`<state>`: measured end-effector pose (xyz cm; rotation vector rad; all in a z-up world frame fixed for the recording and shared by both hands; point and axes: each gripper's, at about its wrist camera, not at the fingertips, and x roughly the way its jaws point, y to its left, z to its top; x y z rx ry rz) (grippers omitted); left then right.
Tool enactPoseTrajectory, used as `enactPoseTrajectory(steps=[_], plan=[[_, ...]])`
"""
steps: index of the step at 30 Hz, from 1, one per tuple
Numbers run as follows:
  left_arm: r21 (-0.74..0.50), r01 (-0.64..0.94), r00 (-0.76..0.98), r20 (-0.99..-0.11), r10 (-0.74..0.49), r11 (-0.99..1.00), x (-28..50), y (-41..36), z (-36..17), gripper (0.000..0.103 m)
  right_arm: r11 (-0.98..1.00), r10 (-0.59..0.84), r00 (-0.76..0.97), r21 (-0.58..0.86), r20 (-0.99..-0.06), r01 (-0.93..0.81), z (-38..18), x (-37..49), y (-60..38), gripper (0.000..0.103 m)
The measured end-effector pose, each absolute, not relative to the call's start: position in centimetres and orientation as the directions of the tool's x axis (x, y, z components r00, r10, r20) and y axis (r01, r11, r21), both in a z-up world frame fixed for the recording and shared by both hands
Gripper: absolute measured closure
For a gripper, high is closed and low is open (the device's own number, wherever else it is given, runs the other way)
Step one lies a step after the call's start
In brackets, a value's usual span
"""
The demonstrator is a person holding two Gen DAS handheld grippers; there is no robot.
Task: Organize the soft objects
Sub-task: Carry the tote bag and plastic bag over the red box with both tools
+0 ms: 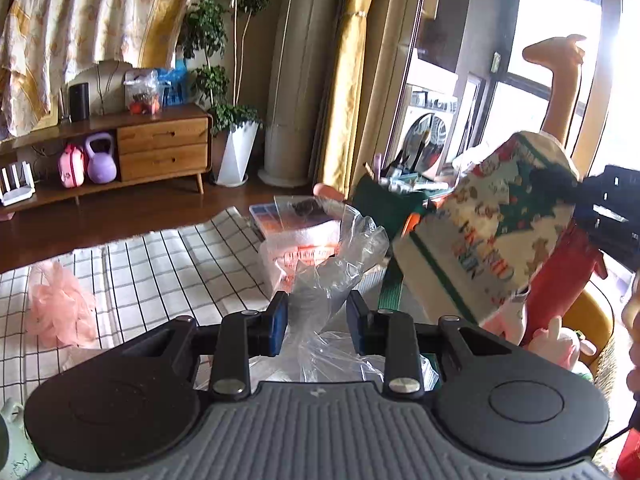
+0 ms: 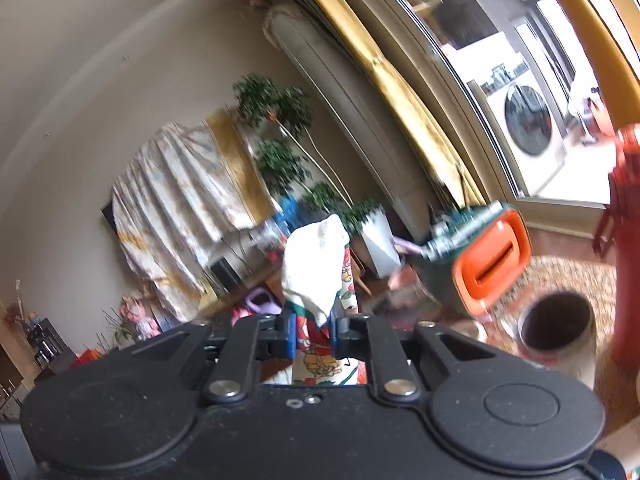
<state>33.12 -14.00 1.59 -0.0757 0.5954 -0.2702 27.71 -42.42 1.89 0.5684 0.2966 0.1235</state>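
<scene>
My left gripper (image 1: 317, 308) is shut on a clear plastic bag (image 1: 340, 248), holding its crumpled top up over the checked tablecloth (image 1: 168, 264). My right gripper (image 2: 313, 330) is shut on a folded printed cloth with a Christmas pattern (image 2: 316, 268), held up in the air. The same cloth (image 1: 496, 224) shows at the right of the left wrist view, with the right gripper's black body (image 1: 612, 208) behind it. A pink mesh bath puff (image 1: 60, 308) lies on the cloth at the left. A pink plush toy (image 1: 560, 344) sits low at the right.
A foam-wrapped box with a clear lid (image 1: 300, 224) stands behind the bag. A green bin with an orange handle (image 2: 484, 264) holds small items. A dark cup (image 2: 560, 328) and a red bottle (image 2: 628, 240) stand at the right. A wooden cabinet (image 1: 160, 152) is across the floor.
</scene>
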Motion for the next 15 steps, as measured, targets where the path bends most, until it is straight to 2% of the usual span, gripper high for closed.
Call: enactPoseTrajectory(steps=[9, 15], plan=[[-0.13, 0.234, 0.718, -0.645, -0.262, 0.963, 36.4, -16.5, -3.3, 0.072, 0.829, 0.261, 0.858, 0.558, -0.442, 0.035, -7.0, 28.5, -42.5, 0.089], [-0.119, 0.254, 0.687, -0.677, -0.265, 0.96, 37.7, -18.0, -5.8, 0.072, 0.833, 0.296, 0.815, 0.553, -0.498, 0.036, -9.3, 28.8, -41.5, 0.089]])
